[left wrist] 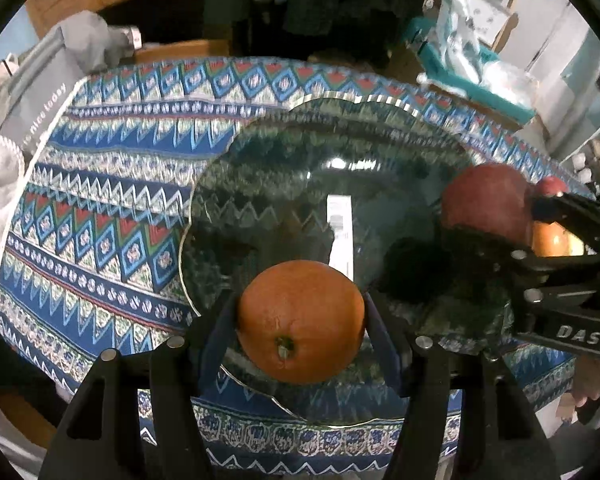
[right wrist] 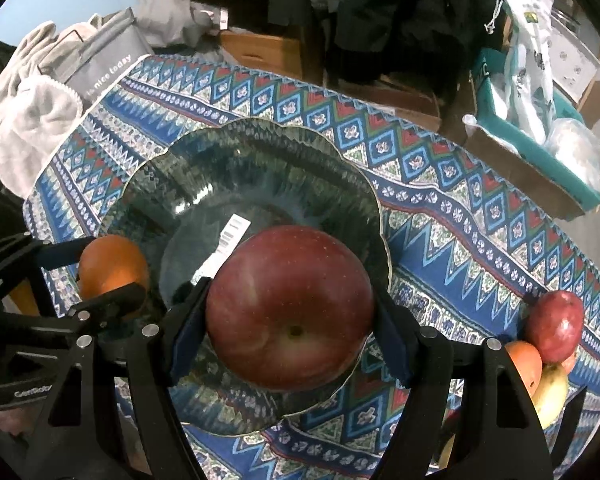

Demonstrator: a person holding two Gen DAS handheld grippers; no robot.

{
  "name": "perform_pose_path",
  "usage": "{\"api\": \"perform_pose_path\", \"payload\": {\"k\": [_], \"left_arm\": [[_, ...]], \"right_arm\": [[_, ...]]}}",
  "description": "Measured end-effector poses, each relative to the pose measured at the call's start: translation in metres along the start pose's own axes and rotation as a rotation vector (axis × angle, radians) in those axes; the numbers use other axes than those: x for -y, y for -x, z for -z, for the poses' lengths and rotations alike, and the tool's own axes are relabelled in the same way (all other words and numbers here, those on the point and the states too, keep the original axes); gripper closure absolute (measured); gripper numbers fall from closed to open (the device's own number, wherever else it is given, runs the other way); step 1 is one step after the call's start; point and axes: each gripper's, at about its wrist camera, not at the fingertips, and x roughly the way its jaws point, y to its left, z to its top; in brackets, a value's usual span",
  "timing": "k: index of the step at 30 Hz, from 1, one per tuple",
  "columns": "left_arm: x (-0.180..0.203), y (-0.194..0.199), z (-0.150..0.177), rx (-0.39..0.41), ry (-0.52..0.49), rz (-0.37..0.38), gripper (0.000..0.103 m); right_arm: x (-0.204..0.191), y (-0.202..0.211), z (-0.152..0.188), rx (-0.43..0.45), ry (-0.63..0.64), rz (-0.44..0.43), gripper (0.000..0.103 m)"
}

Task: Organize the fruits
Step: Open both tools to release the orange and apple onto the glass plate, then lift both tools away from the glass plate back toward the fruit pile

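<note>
Glossy orange, stem scar facing the camera, sits clamped in the left gripper over the near edge of the glass bowl. Right gripper grips a dark red apple above the same bowl. Its scalloped rim lies near both; the middle is bare except for a barcode label.

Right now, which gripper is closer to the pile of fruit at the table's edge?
Right. The right gripper, holding an apple, is beside the pile; the left gripper, holding an orange, is farther away.
</note>
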Motion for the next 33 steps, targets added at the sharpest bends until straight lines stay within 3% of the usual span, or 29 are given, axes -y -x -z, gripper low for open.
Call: {"api": "perform_pose_path", "payload": {"k": [16,23,33], "left_arm": [[0.007,0.009,0.002,0.025,-0.034,-0.026,0.032],[0.004,0.023,0.001,0.054,-0.014,-0.021,0.029],[0.012,0.056,0.001,0.132,-0.014,0.003,0.027]], "right_arm": [[-0.005,-0.008,0.008,-0.031,-0.005,-0.007,0.027],[-0.008,0.017,0.000,0.081,0.011,-0.005,0.028],[-0.003,0.059,-0.006,0.196,0.003,0.065,0.027]]}}
